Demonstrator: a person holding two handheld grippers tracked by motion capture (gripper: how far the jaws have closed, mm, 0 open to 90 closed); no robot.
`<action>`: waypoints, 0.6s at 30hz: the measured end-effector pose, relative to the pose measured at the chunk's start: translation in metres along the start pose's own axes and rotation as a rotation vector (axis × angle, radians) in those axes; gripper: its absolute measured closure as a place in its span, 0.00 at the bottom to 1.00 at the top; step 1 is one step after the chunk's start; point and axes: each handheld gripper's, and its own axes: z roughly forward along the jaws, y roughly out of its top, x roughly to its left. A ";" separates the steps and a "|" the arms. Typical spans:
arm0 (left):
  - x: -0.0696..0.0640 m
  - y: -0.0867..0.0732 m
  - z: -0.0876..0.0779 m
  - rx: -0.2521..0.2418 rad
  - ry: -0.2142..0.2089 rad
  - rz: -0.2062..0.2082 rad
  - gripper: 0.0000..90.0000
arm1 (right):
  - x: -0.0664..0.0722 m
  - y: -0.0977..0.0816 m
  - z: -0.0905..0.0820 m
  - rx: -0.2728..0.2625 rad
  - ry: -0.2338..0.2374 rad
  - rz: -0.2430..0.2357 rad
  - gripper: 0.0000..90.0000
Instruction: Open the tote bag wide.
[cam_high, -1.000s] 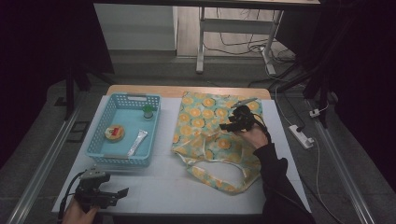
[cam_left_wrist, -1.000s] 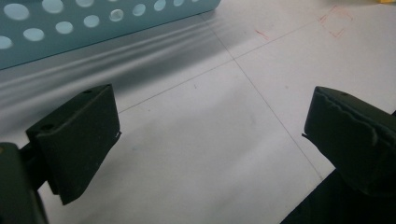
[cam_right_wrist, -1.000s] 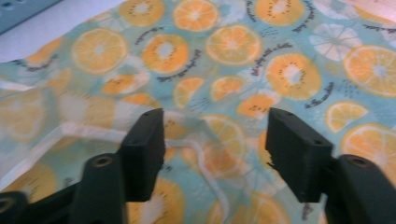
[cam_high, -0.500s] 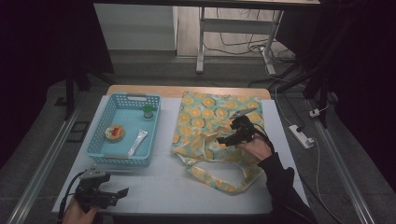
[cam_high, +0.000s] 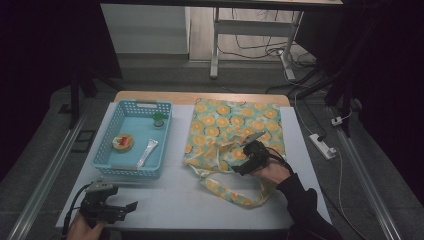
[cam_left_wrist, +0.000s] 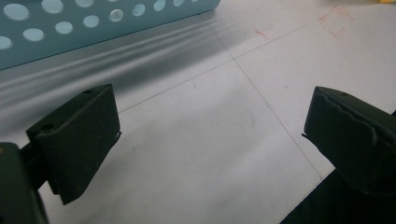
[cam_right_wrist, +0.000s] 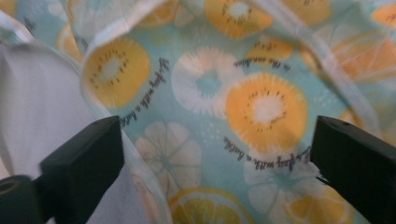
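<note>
Bag (cam_high: 235, 131) partly under right tongs (cam_high: 240, 167)

Fabric tote bag (cam_high: 235, 131), pale blue-green, printed with orange and white citrus slices and lines of dark script lettering. It lies flat on the white table (cam_high: 175, 195), right of centre, its far edge near the table's wooden rear strip. The body forms a rough rectangle; its near edge is rumpled, with folds of cloth raised around the opening. A long handle loop (cam_high: 235, 192) of the same print trails from the near edge toward the person's side and curves back, lying slack on the table. In the right gripper view the print (cam_right_wrist: 266, 105) appears close up, with a pale hem (cam_right_wrist: 107, 51) running diagonally and bare table beside it.
</note>
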 end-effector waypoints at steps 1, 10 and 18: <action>0.000 0.000 0.000 0.000 0.000 0.000 0.04 | 0.000 -0.001 0.002 0.007 -0.006 -0.002 0.09; 0.000 0.000 0.000 0.000 0.003 -0.001 0.05 | 0.002 -0.006 -0.001 -0.019 0.025 -0.043 0.45; 0.000 0.000 0.001 0.002 0.003 -0.002 0.05 | 0.004 -0.005 -0.004 -0.016 0.058 -0.069 0.87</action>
